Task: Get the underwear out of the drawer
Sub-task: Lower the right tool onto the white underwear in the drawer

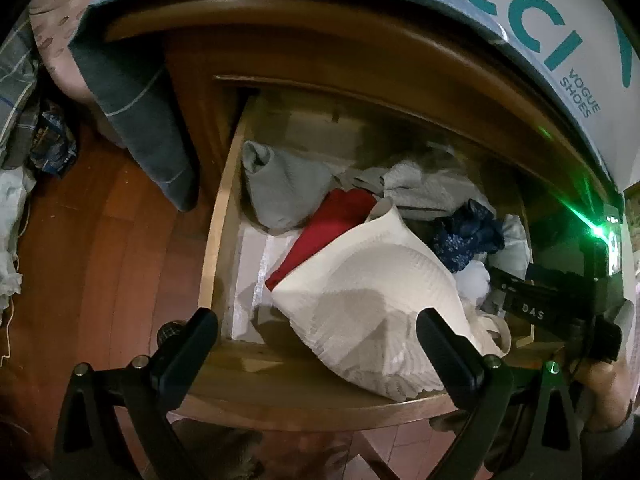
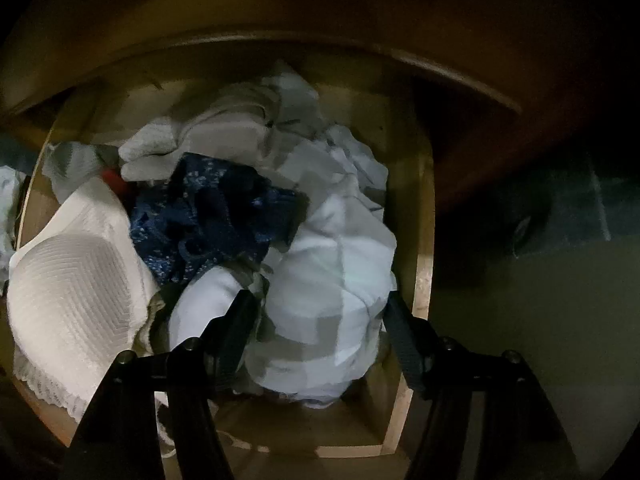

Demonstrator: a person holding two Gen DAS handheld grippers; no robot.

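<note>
Pale wood forms the open drawer (image 1: 224,216), pulled out from a darker cabinet (image 1: 360,60) and filled with loose garments. From the left wrist: the left gripper (image 1: 320,320) hangs over the drawer's front edge, jaws wide apart, holding nothing. Below it a cream ribbed piece (image 1: 368,288) spills over the front rail. A red cloth (image 1: 332,220) lies partly under it, a grey bundle (image 1: 280,188) behind, a navy patterned item (image 1: 468,232) to the right. The right gripper's body (image 1: 560,300) enters at the far right, a hand (image 1: 608,384) beneath it. A white shoe box (image 1: 560,20) sits on the cabinet.

From the right wrist: the right gripper (image 2: 316,312) is down in the drawer, one finger (image 2: 236,328) either side of a pale blue-white bundle (image 2: 332,280). Whether the pads press it cannot be told. The navy item (image 2: 208,220) lies just beyond, the cream piece (image 2: 76,280) at left.
</note>
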